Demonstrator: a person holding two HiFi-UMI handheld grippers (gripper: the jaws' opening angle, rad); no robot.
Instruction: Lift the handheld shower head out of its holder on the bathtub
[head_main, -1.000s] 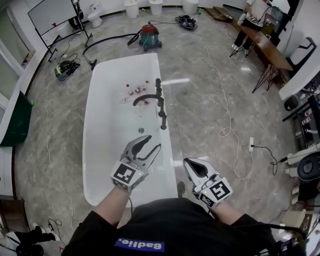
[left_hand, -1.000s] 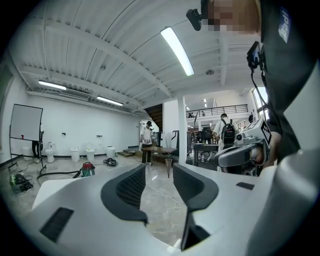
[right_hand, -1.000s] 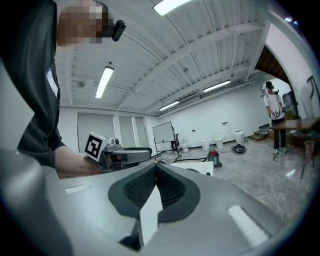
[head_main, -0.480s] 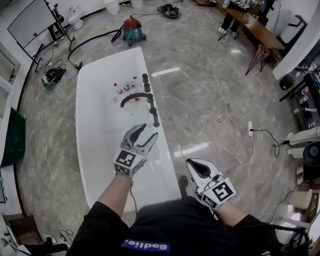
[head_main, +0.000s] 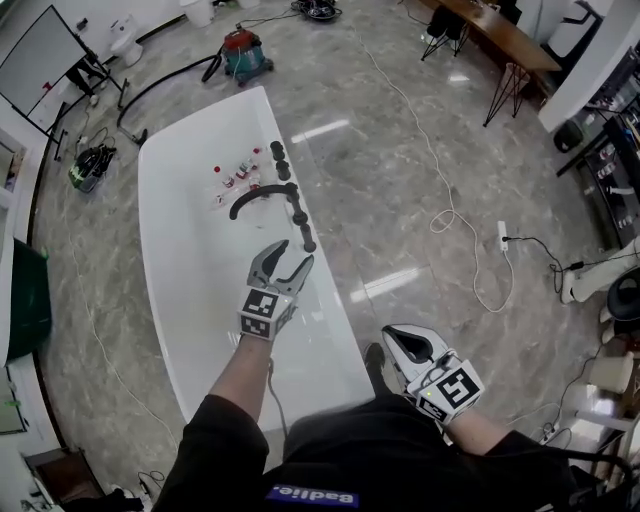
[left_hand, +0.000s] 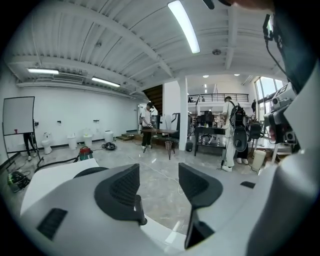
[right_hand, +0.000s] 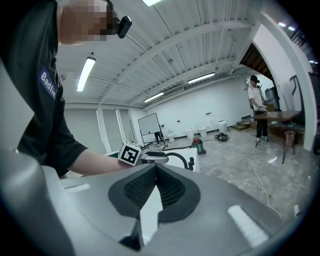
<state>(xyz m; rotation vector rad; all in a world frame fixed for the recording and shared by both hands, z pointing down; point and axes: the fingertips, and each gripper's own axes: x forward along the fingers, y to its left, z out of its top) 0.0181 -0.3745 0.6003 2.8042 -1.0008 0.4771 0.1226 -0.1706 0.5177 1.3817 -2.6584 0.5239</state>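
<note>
While the slim black handheld shower head stands in its holder on the white bathtub rim, the left hand-held gripper hangs near it; its jaws, just opened wider, stand spread and empty. The right hand-held gripper is pressed together, holding nothing.

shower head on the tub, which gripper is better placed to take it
Left. The left gripper is just short of the shower head, jaws just opening, nothing between them; the right gripper hangs shut beside the tub.
</note>
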